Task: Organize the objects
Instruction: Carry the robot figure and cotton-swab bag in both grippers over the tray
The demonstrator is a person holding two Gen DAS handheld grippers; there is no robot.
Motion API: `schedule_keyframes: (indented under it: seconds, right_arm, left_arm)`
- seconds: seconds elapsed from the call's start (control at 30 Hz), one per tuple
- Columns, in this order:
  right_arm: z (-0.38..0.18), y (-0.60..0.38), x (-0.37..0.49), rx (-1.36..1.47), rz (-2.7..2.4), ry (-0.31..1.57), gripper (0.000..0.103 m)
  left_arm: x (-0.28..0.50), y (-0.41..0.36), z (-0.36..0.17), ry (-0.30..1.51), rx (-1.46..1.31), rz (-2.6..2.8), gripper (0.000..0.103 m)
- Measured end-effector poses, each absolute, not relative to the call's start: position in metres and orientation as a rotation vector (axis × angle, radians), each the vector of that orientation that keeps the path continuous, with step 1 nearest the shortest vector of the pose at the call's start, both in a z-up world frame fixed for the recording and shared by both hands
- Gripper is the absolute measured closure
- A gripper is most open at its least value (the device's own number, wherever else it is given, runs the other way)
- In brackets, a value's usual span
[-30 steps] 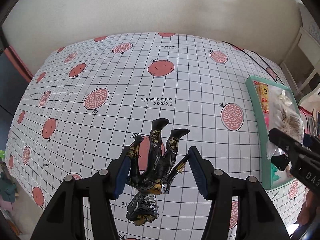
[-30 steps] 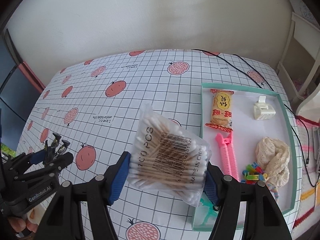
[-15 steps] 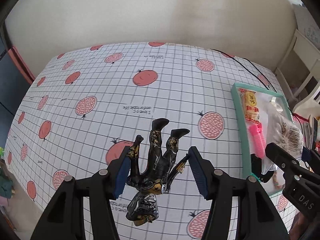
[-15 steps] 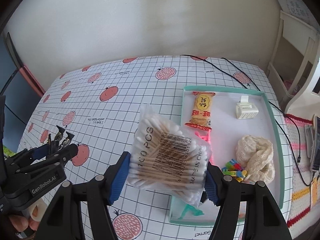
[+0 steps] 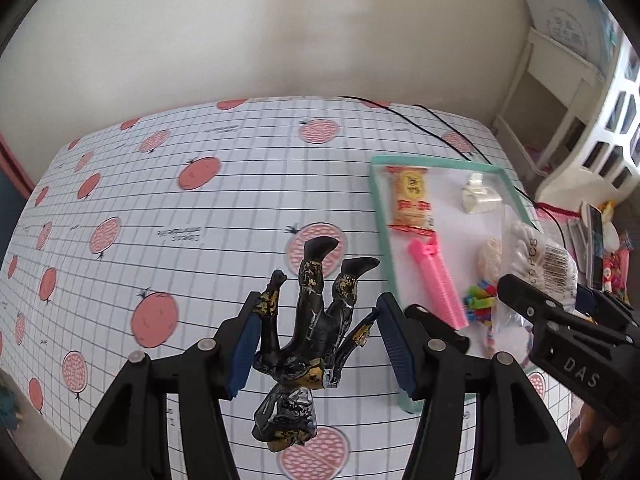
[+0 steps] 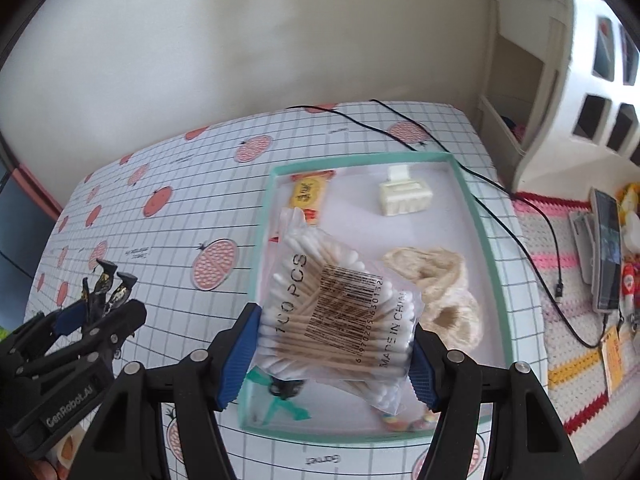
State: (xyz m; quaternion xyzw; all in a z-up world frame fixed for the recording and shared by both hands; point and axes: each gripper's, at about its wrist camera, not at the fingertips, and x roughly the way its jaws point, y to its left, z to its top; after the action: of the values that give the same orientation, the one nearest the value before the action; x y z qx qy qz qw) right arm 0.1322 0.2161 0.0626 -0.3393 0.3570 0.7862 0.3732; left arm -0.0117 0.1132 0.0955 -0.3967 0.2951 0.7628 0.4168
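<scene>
Both grippers have swung over toward the tray (image 6: 494, 264).
Right gripper (image 6: 336, 350) clamps the cotton swab bag (image 6: 340, 304) above it for dropping; left gripper (image 5: 316, 344) pinches the action figure (image 5: 316, 332), waiting.

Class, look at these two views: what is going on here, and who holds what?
A person is tidying small things into a teal tray with two handheld grippers. The right gripper holds a bag of cotton swabs above the tray, over the things already in it. The left gripper holds a black and gold action figure head down above the tablecloth, beside the tray.
</scene>
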Motion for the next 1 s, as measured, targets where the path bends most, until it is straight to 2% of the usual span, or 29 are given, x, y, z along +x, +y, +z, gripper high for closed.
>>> schedule_keyframes:
  seconds: [0.43, 1.0]
  right_arm:
    - [0.044, 0.239, 0.181, -0.795, 1.908, 1.005, 0.033]
    - [0.021, 0.258, 0.186, -0.805, 1.858, 1.035, 0.033]
  left_arm:
    - [0.041, 0.149, 0.081, 0.709, -0.973, 1.768, 0.044]
    - [0.036, 0.180, 0.060, 0.601, -1.028, 1.758, 0.044]
